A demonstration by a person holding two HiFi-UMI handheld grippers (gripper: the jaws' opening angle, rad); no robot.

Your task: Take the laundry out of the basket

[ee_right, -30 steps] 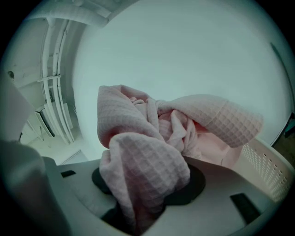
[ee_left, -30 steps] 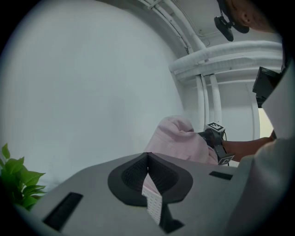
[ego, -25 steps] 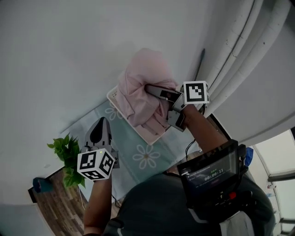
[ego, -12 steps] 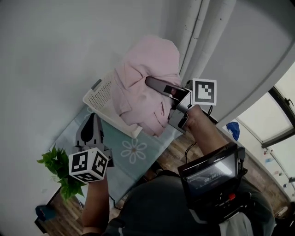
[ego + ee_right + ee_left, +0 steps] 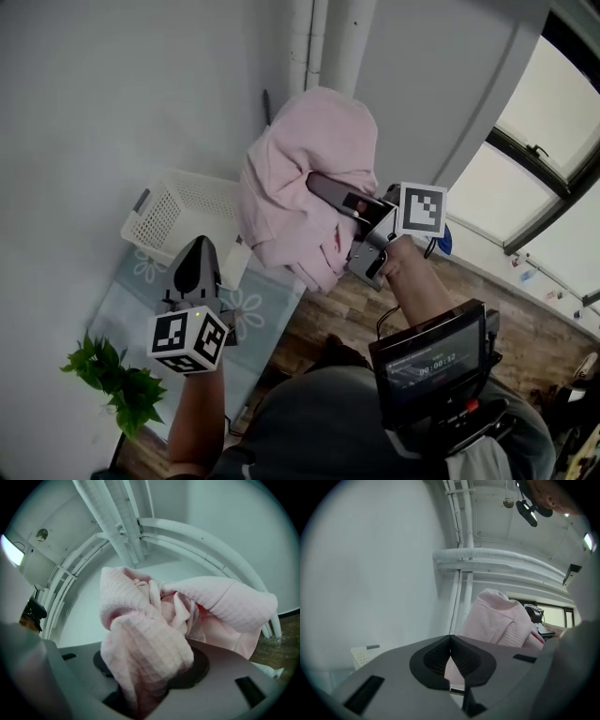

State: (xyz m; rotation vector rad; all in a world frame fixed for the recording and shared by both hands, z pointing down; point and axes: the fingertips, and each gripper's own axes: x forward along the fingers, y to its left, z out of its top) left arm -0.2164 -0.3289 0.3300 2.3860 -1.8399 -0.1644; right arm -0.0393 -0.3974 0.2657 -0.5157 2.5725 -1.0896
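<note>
A pink waffle-knit laundry piece (image 5: 300,178) hangs in a bunch in the air, up and to the right of the white plastic basket (image 5: 173,216). My right gripper (image 5: 323,187) is shut on it; in the right gripper view the cloth (image 5: 154,634) fills the jaws and hides the pads. My left gripper (image 5: 197,248) hovers low at the left, just in front of the basket, shut with nothing in it. In the left gripper view its tips (image 5: 450,641) meet, with the pink cloth (image 5: 497,618) beyond and the basket (image 5: 363,654) at lower left. The basket's inside is mostly hidden.
The basket stands on a pale green mat with flower prints (image 5: 253,309) against a white wall. A green plant (image 5: 117,389) is at the lower left. White pipes (image 5: 328,37) run up the wall, a window (image 5: 553,112) is at the right, and wooden floor (image 5: 328,309) lies below.
The right gripper has carried the pink laundry up and away from the basket, which now lies apart at the left. The left gripper stays shut and low.
</note>
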